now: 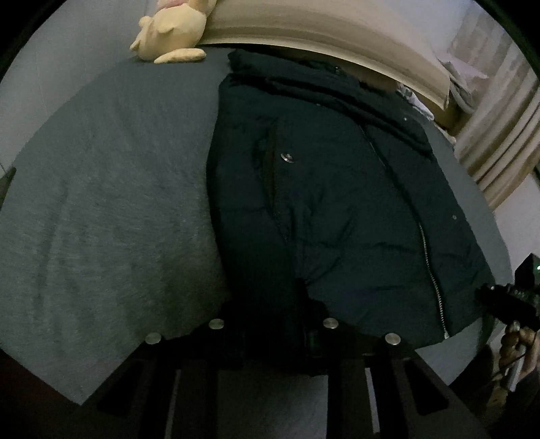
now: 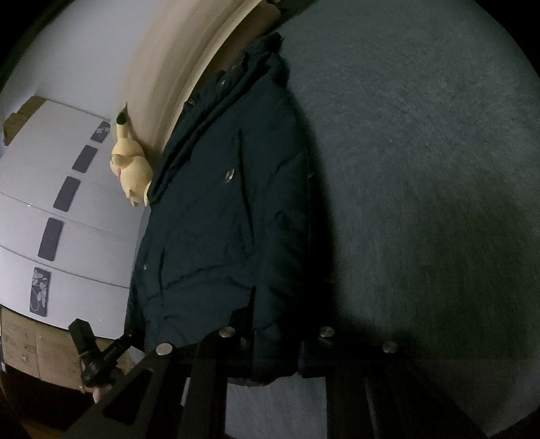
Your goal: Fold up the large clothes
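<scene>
A dark puffer jacket (image 1: 320,189) is seen spread flat on the grey bedspread (image 1: 101,209), straight ahead of the left claw (image 1: 273,320). The near hem is gathered between that claw's fingers, and the jaws are drawn together on the fabric. A zipper (image 1: 430,266) is picked out just right of the grip, a snap button (image 1: 287,157) further ahead. Beyond the collar, a yellow plush toy (image 1: 172,33) is propped against the beige headboard (image 1: 320,30). Over to the right claw (image 2: 275,341): the jacket's (image 2: 219,219) lower edge is pinched there too, jaws closed on it, with bare bedspread (image 2: 422,185) to its right. White cupboard doors (image 2: 67,202) are visible far left.
</scene>
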`<move>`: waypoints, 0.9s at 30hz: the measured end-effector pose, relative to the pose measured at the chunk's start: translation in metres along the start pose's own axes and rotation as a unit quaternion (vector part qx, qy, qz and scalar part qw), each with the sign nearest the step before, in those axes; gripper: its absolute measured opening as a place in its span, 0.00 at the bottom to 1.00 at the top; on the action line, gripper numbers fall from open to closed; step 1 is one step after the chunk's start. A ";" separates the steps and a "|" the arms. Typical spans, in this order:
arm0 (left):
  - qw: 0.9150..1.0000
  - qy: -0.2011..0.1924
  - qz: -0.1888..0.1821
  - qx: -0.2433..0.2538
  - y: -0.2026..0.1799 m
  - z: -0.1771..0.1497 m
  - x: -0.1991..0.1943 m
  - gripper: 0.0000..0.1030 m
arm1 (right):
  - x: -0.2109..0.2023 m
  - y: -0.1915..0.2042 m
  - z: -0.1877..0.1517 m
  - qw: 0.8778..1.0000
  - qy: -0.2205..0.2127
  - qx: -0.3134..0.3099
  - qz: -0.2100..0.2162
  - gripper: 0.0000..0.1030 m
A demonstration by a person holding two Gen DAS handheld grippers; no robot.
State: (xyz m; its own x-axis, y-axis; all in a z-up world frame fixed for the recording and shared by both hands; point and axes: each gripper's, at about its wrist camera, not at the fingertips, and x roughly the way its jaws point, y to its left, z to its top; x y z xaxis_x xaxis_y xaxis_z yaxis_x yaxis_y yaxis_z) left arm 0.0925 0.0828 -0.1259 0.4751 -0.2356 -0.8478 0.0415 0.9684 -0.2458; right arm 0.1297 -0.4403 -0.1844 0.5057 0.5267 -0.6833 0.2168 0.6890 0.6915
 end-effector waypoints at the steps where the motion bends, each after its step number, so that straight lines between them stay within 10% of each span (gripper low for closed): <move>1: 1.000 -0.001 0.002 0.002 -0.002 0.000 0.000 0.22 | -0.001 0.000 -0.001 1.000 0.000 0.000 0.000 0.16; 27: 0.999 -0.003 0.020 0.029 0.004 -0.024 -0.012 0.22 | -0.009 -0.003 -0.019 1.000 0.009 -0.007 -0.008 0.16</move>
State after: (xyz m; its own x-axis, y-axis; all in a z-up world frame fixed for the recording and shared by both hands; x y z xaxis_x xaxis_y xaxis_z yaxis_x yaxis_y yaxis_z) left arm 0.0661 0.0879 -0.1279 0.4832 -0.1966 -0.8532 0.0729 0.9801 -0.1845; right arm 0.1090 -0.4374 -0.1845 0.4869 0.5242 -0.6987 0.2126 0.7047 0.6769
